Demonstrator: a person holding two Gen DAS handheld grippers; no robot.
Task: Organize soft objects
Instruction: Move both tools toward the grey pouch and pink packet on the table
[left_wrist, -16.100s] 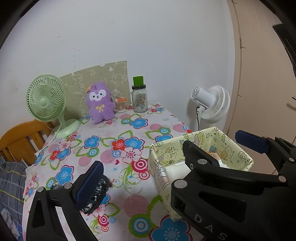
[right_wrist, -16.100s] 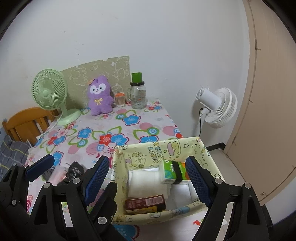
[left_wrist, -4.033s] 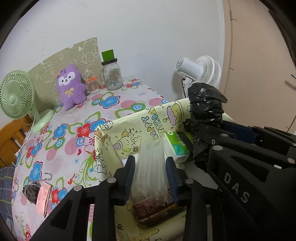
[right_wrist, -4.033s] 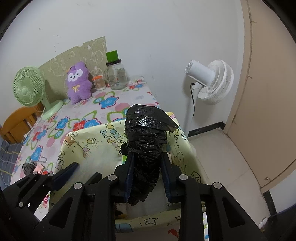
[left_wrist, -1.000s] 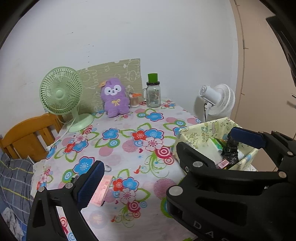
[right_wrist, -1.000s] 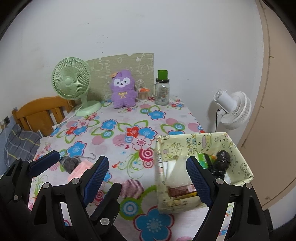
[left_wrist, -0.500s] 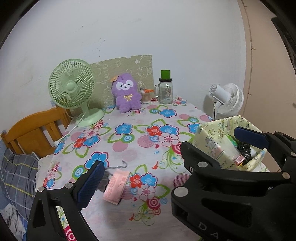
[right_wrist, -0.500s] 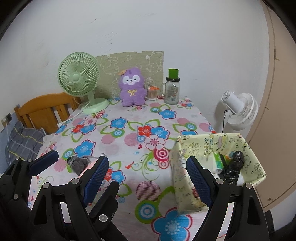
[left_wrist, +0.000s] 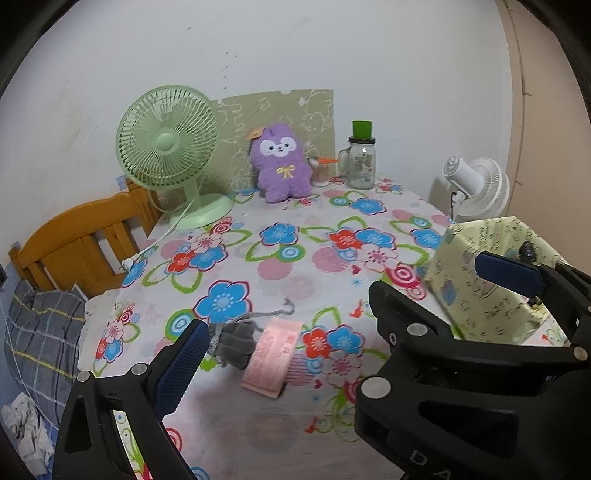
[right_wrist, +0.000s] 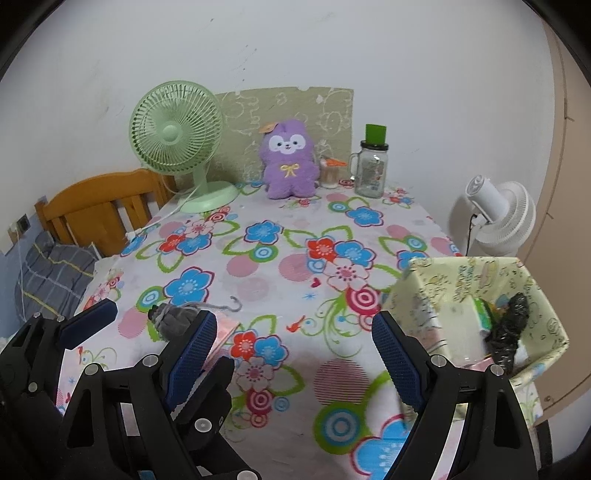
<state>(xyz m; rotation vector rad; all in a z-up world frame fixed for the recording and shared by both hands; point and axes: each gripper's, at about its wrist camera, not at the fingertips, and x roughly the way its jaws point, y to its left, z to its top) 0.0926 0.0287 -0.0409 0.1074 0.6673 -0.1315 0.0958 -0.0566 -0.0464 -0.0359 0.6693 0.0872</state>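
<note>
Both grippers hover over the floral tablecloth (right_wrist: 258, 273), jaws spread wide, nothing between them. Left gripper (left_wrist: 332, 306) frames the grey knitted bundle (left_wrist: 236, 341) and the pink packet (left_wrist: 272, 360) lying against it near the front left of the table. Right gripper (right_wrist: 295, 343) hangs over bare cloth between that pair and the yellow fabric bin (right_wrist: 532, 291) at the front right corner.

Risks, as judged:
- Bundle and packet touch; a grab at one may drag or flip the other toward the table edge.
- The bundle's loose grey cord (left_wrist: 266, 314) could snag on a jaw.
- The bin sits close to the edge; a nudge while dropping in could push it off.

View differences: the right wrist view looks into the bin, showing the black plastic-wrapped item (right_wrist: 508, 332) and a green pack (right_wrist: 482, 314). The left wrist view shows mostly the bin's outer wall, but gives the packet whole; in the right view a finger hides most of it.
</note>
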